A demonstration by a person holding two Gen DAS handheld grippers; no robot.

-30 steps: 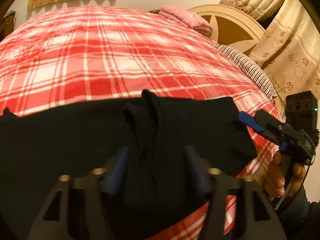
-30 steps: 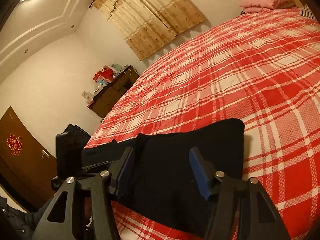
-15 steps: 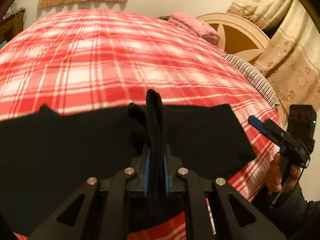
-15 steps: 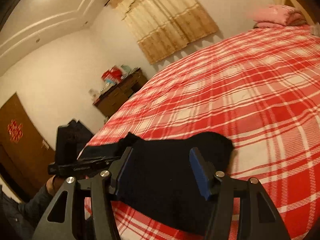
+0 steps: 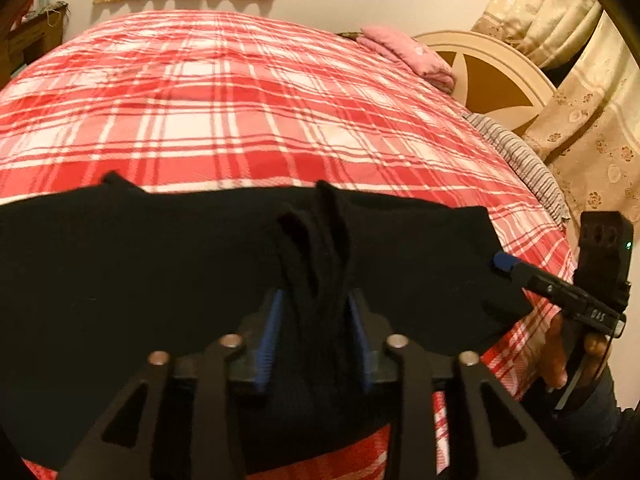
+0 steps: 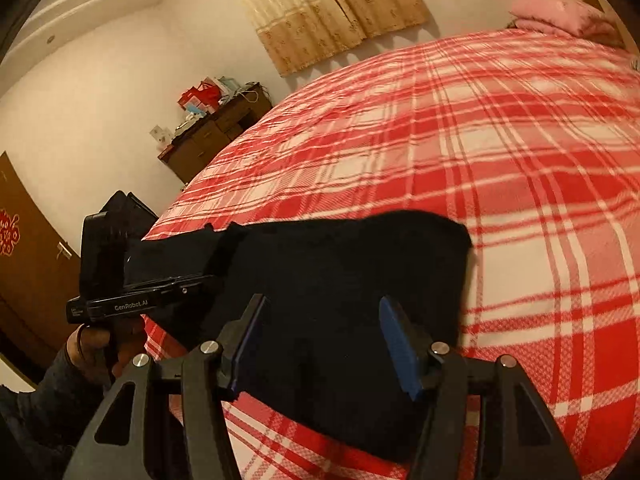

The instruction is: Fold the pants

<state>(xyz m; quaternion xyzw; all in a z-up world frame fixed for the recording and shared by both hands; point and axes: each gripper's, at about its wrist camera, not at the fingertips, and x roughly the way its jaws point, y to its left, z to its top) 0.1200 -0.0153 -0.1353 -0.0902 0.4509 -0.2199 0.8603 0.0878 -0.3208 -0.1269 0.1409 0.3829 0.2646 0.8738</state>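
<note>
In the left wrist view, the black pants (image 5: 120, 280) lie across the near edge of the red plaid bedspread (image 5: 240, 112). The left gripper (image 5: 316, 336) is opening, a bunched ridge of pants between its blue pads.

In the right wrist view, the right gripper (image 6: 320, 340) hovers spread apart over the pants' end, gripping nothing.

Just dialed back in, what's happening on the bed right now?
A person is folding black pants on a red plaid bedspread. The left hand-held gripper has a bunched ridge of the fabric between its fingers, and its jaws are opening. The right hand-held gripper hangs open over the pants' end, gripping nothing.
</note>
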